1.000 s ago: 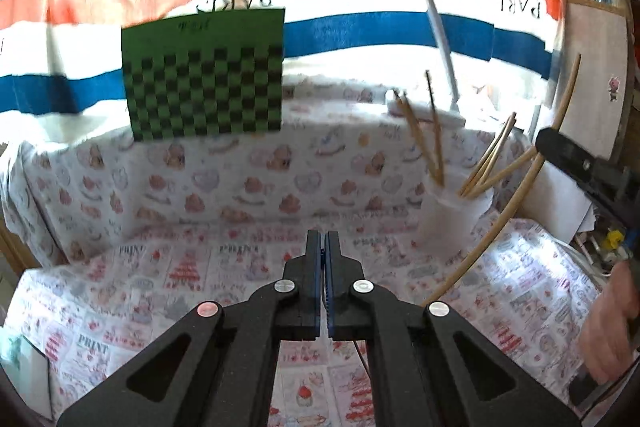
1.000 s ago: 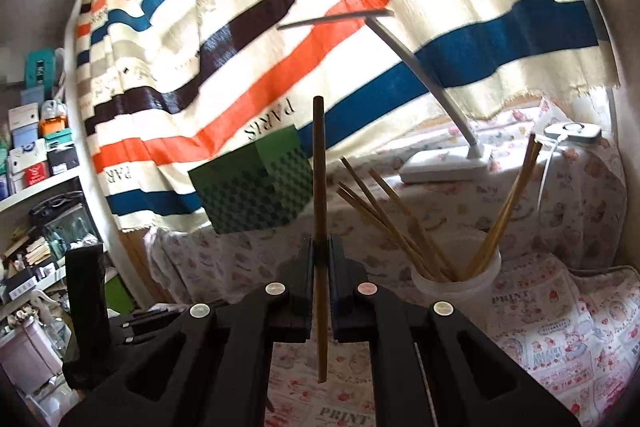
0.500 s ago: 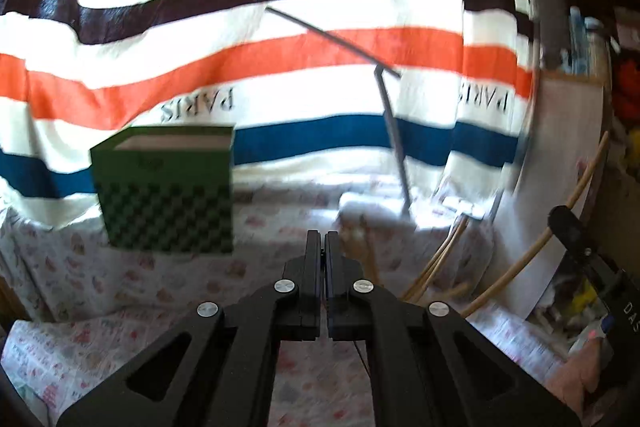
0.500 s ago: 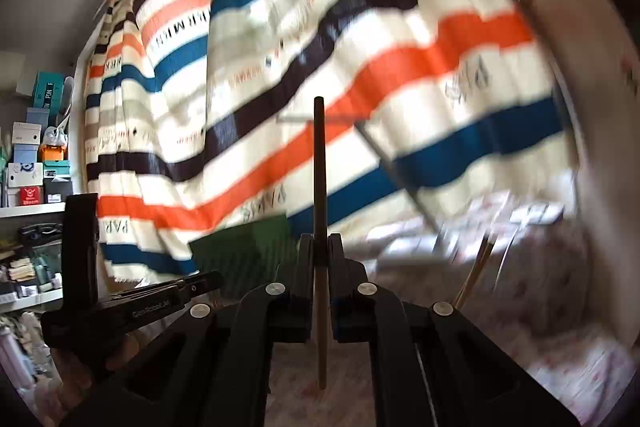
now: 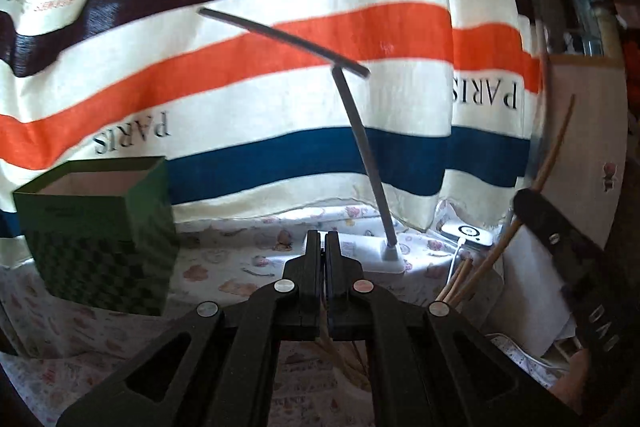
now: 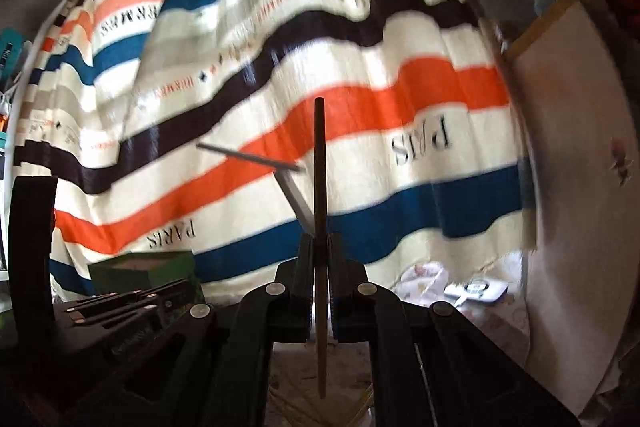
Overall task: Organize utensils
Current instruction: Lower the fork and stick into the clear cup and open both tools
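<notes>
A big striped cloth [image 5: 280, 75] hangs at the far side, with a thin grey lamp [image 5: 360, 155] standing in front of it on a white base; a green checked box [image 5: 100, 235] sits far to the left on the flowery table cover [image 5: 224, 267]; a small white gadget [image 5: 468, 235] lies far to the right; my left claw [image 5: 322, 283] is clenched with nothing between its fingers, and it hides part of the table below; just right of it some wooden sticks [image 5: 456, 279] lean in a pale cup [image 5: 484, 291]; my right claw [image 6: 320, 291] is grasping one chopstick [image 6: 320, 187], squeezed tight in the middle; the chopstick stands almost straight up and down, its dark end pointing up at the cloth and its pale end hanging down below my fingers; it crosses in front of the lamp; the picture here is blurry, so I cannot tell what lies under it
</notes>
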